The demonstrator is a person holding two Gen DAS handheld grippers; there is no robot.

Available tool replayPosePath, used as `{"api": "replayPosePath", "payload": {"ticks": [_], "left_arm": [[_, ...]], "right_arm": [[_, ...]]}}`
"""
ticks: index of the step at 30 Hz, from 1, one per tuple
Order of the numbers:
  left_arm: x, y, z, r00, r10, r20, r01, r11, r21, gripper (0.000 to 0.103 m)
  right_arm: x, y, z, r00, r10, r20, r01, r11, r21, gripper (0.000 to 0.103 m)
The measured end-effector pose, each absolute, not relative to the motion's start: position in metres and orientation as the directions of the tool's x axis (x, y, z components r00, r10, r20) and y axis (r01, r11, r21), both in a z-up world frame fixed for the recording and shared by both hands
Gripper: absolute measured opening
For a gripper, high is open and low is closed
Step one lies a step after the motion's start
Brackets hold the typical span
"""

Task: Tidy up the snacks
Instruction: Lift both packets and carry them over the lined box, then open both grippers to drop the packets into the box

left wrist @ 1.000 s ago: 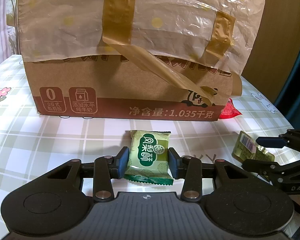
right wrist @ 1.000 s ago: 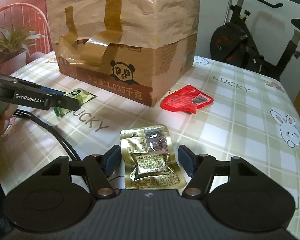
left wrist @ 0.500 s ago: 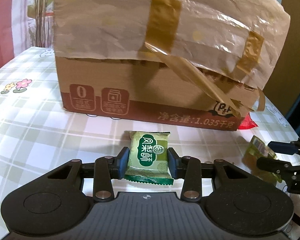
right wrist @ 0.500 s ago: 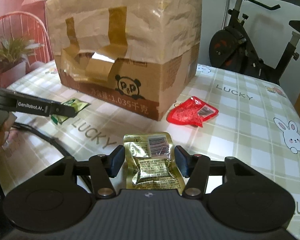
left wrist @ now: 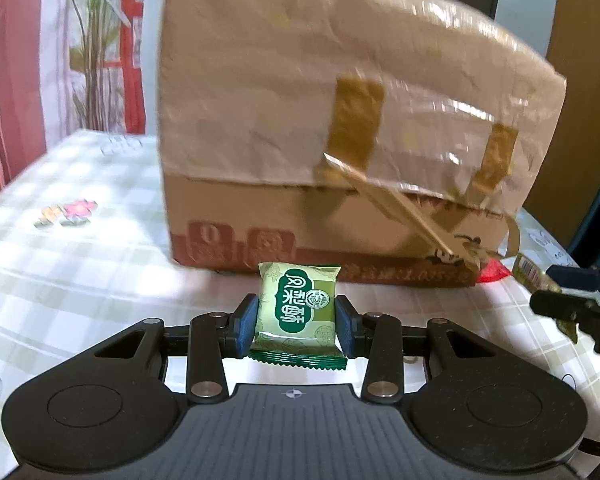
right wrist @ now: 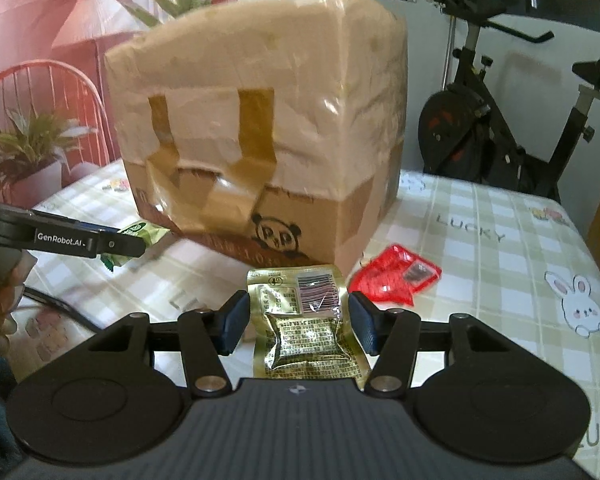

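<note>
At nine o'clock in the right wrist view, the left tool (right wrist: 118,245) reaches in from the frame edge, and a green corner of its load shows past the black finger. Seen from its own camera, the left tool (left wrist: 296,322) is clenched on the green snack packet (left wrist: 298,314), both blue pads pressed against the packet's sides, the packet lifted clear of the checked tabletop (left wrist: 80,280). At twelve o'clock from it stands the taped cardboard box (left wrist: 340,140), blurred, resting on the tabletop. Toward three o'clock in that view the right tool (left wrist: 572,300) enters with a gold wrapper in its fingers. In the right wrist view the right tool (right wrist: 298,326) grips the gold snack packet (right wrist: 304,324); the right pad touches the packet's edge, while a thin gap shows beside the left pad. At two o'clock from it, a red snack packet (right wrist: 396,278) lies flat on the tabletop, just beside the box's near corner. An exercise bike (right wrist: 500,136) stands beyond the tabletop's far edge.
</note>
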State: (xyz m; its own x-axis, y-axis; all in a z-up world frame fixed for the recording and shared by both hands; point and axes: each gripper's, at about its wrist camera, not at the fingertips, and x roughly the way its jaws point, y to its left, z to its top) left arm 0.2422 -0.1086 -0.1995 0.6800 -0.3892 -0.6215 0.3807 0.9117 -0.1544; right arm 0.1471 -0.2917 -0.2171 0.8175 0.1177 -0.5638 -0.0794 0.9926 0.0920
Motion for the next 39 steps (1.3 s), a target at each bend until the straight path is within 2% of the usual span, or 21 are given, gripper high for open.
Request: {"api": "replayPosePath", "payload": {"ticks": [10, 27, 33, 39], "left_arm": [[0.219, -0.081, -0.159, 0.753, -0.386, -0.533, 0.394, 0.913, -0.105, 0.043], [0.237, -0.086, -0.057, 0.843, -0.455, -0.287, 0.445, 0.889, -0.103, 0.043], [0.274, -0.102, -0.035, 0.853, -0.452, -0.262, 0.441, 0.892, -0.101, 0.043], [0.315, -0.12, -0.034, 0.847, -0.431, -0.312, 0.424, 0.901, -0.095, 0.043]], "right_arm": [[0.143, -0.282, -0.181, 0.875, 0.151, -0.46, -0.12, 0.988, 0.096, 0.057], [0.158, -0.27, -0.092, 0.933, 0.239, -0.268, -0.235, 0.971, 0.049, 0.057], [0.204, -0.28, -0.066, 0.945, 0.22, -0.242, -0.221, 0.975, 0.024, 0.057], [0.259, -0.291, -0.064, 0.944, 0.173, -0.282, -0.169, 0.985, 0.039, 0.057]]}}
